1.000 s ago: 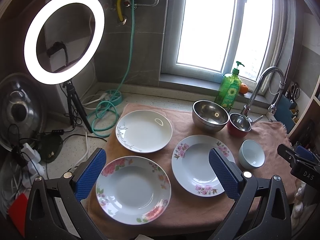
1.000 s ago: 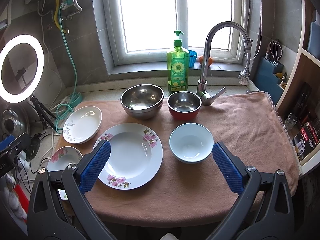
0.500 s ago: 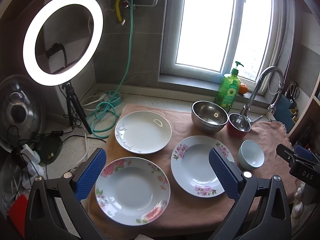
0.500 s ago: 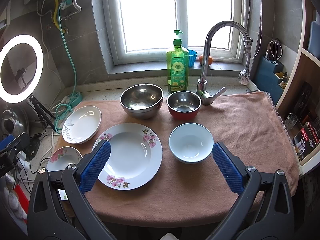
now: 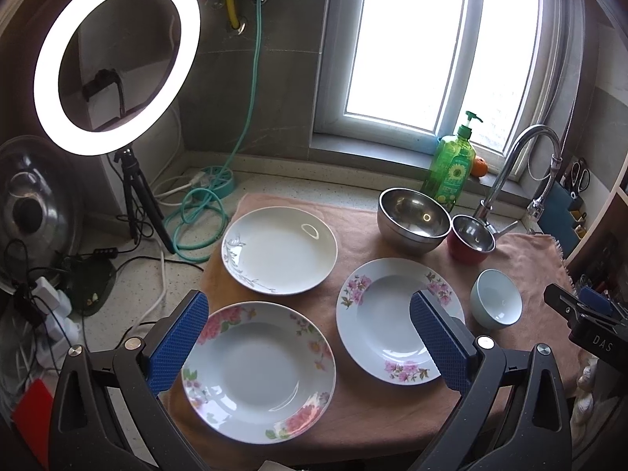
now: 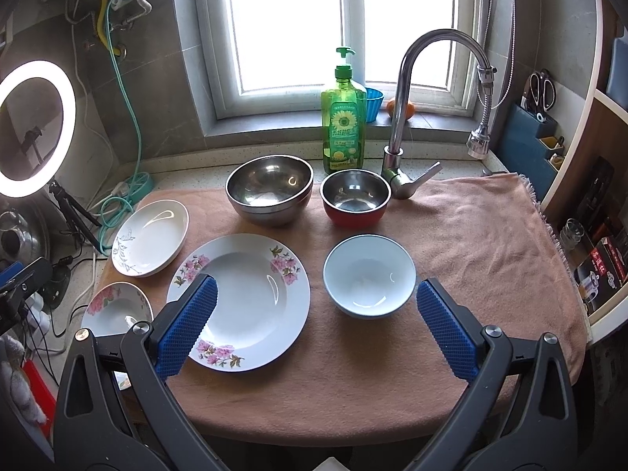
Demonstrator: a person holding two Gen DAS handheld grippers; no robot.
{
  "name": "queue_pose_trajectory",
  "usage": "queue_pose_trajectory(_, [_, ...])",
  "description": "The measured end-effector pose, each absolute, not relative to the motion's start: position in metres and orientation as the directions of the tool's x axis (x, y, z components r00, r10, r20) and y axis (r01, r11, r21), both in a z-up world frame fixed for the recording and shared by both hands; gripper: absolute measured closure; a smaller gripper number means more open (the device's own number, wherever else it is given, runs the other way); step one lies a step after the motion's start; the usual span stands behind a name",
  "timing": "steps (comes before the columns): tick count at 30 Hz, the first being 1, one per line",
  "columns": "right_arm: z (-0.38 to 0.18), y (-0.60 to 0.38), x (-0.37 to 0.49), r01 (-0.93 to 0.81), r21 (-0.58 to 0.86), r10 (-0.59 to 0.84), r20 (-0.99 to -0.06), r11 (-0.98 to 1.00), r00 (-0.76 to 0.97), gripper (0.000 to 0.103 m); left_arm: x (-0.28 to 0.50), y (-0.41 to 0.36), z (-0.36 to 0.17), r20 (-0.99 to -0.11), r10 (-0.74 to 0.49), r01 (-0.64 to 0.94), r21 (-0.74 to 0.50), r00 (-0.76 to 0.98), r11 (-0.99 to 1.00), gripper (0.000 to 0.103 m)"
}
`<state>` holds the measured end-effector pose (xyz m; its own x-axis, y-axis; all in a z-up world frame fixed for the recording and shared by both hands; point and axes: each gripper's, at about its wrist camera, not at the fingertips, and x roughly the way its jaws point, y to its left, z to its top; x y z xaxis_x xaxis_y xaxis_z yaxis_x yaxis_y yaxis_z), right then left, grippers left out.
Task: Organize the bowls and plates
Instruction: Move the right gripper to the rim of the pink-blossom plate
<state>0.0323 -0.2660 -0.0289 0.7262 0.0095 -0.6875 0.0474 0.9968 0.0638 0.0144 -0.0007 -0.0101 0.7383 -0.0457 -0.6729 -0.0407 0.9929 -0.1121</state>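
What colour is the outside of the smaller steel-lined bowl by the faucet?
Red outside, on the smaller bowl; clearest in the right wrist view.

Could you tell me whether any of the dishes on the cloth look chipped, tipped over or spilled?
Nothing stands out. The three plates lie flat and apart on the cloth, and the steel bowl, red bowl and white bowl sit upright and empty. No chips or spills show.
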Motion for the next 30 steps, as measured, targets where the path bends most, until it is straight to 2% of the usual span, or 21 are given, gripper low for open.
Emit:
queue_pose_trajectory(6, [-0.044, -0.279, 0.038, 0.059, 0.094, 0.027, -0.718, 0.994, 0.696, 0.0, 0.021, 0.004, -0.017, -0.688, -0.074, -0.026, -0.134, 0.722, 0.991, 0.001])
queue_pose_trajectory(8, [-0.049, -0.283, 0.04, 0.065, 0.114, 0.039, -0.727, 0.991, 0.685, 0.0, 0.024, 0.005, -0.02, -0.694, -0.079, -0.02, -0.133, 0.716, 0.991, 0.008])
queue_pose_trajectory(12, [-0.058, -0.291, 0.043, 0.072, 0.16, 0.072, -0.744, 0.985, 0.664, 0.001, 0.029, 0.007, -0.027, -0.709, -0.107, -0.013, -0.162, 0.697, 0.987, 0.01])
queue_pose_trajectory(15, [-0.068, -0.295, 0.045, 0.065, 0.205, 0.117, -0.757, 0.977, 0.643, 0.011, 0.034, 0.007, -0.034, -0.724, -0.132, -0.003, -0.181, 0.677, 0.983, 0.019])
queue_pose_trajectory(17, [-0.075, -0.297, 0.046, 0.061, 0.236, 0.148, -0.768, 0.97, 0.623, 0.013, 0.036, 0.005, -0.038, -0.732, -0.153, 0.013, -0.194, 0.664, 0.981, 0.025])
queue_pose_trajectory(21, [-0.09, -0.301, 0.047, 0.061, 0.294, 0.204, -0.783, 0.954, 0.588, 0.028, 0.044, 0.002, -0.047, -0.748, -0.203, 0.038, -0.232, 0.632, 0.972, 0.033])
queue_pose_trajectory(23, [-0.098, -0.302, 0.048, 0.061, 0.318, 0.229, -0.791, 0.946, 0.567, 0.031, 0.048, 0.0, -0.051, -0.755, -0.232, 0.052, -0.254, 0.614, 0.966, 0.042])
queue_pose_trajectory(26, [-0.108, -0.303, 0.05, 0.071, 0.335, 0.245, -0.803, 0.939, 0.544, 0.031, 0.055, -0.002, -0.059, -0.765, -0.263, 0.067, -0.278, 0.587, 0.958, 0.045])
queue_pose_trajectory(30, [-0.124, -0.304, 0.055, 0.081, 0.387, 0.296, -0.809, 0.919, 0.507, 0.042, 0.066, -0.006, -0.072, -0.78, -0.32, 0.083, -0.328, 0.537, 0.941, 0.052])
